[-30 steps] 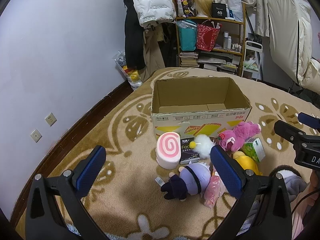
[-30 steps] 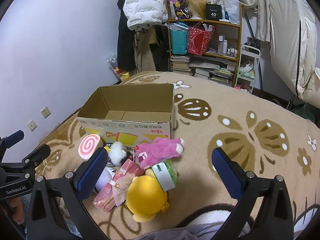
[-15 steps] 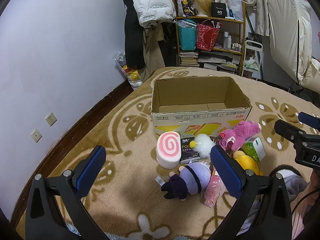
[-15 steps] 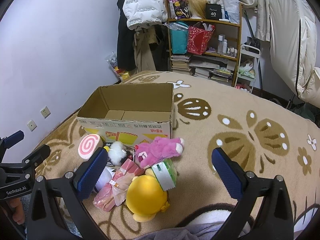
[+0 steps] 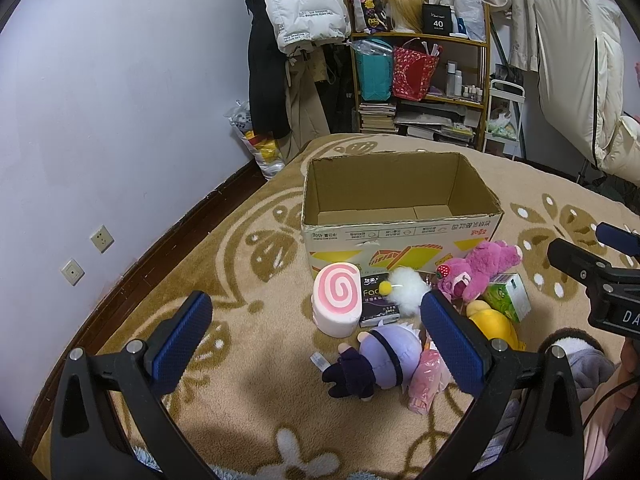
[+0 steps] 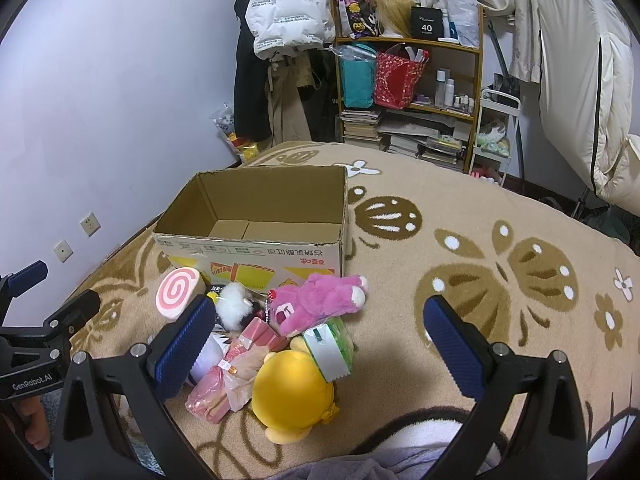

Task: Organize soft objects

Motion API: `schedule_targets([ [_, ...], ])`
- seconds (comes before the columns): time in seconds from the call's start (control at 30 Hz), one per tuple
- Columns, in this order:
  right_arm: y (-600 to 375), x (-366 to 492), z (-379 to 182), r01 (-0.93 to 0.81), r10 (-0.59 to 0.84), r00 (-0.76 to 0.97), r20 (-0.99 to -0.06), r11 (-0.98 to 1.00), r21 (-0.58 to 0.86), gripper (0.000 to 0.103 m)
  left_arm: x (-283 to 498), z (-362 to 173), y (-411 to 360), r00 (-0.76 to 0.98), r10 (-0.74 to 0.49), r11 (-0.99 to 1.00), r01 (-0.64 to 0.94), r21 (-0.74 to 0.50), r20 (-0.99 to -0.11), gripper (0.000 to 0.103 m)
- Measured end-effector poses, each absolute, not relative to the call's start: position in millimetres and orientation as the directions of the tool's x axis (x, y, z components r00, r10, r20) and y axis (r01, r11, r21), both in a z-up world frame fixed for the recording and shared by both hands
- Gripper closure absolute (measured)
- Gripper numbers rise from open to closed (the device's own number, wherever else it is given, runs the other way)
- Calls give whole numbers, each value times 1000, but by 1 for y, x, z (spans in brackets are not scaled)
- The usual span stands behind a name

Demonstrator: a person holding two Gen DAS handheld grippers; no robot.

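An open, empty cardboard box [image 5: 400,236] [image 6: 256,256] stands on the carpet. In front of it lies a pile of soft things: a pink swirl roll cushion [image 5: 336,300] [image 6: 176,292], a white fluffy ball [image 5: 406,290] [image 6: 234,304], a pink bear plush [image 5: 476,268] [image 6: 320,296], a purple doll [image 5: 380,360], a yellow plush [image 6: 292,392] [image 5: 494,326], a green tissue pack [image 5: 510,298] [image 6: 332,348] and pink packets [image 6: 228,376]. My left gripper [image 5: 320,340] is open and empty above the near carpet. My right gripper [image 6: 320,344] is open and empty above the pile.
A black pack [image 5: 376,300] lies beside the roll cushion. A shelf [image 6: 408,100] with bags and books and hanging coats [image 5: 304,12] stand at the back. A wall [image 5: 100,120] runs along the left. Grey clothing [image 6: 400,448] lies at the near edge.
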State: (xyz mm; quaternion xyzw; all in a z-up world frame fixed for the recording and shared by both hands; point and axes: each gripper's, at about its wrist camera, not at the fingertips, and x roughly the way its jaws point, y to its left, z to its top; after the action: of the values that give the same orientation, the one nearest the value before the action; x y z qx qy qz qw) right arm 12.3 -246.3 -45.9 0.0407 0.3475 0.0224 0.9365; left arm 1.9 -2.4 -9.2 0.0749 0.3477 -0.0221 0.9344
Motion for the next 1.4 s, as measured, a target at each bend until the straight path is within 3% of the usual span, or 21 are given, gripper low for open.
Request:
schedule_targets([
  [1.03, -249, 10, -54, -8, 66, 759, -648, 996, 91, 0, 1, -11, -1, 752, 16, 987, 94, 132, -658, 0],
  [1.4, -243, 18, -50, -41, 88, 740, -666, 995, 87, 0, 16, -15, 1, 704, 18, 988, 96, 119, -710, 0],
])
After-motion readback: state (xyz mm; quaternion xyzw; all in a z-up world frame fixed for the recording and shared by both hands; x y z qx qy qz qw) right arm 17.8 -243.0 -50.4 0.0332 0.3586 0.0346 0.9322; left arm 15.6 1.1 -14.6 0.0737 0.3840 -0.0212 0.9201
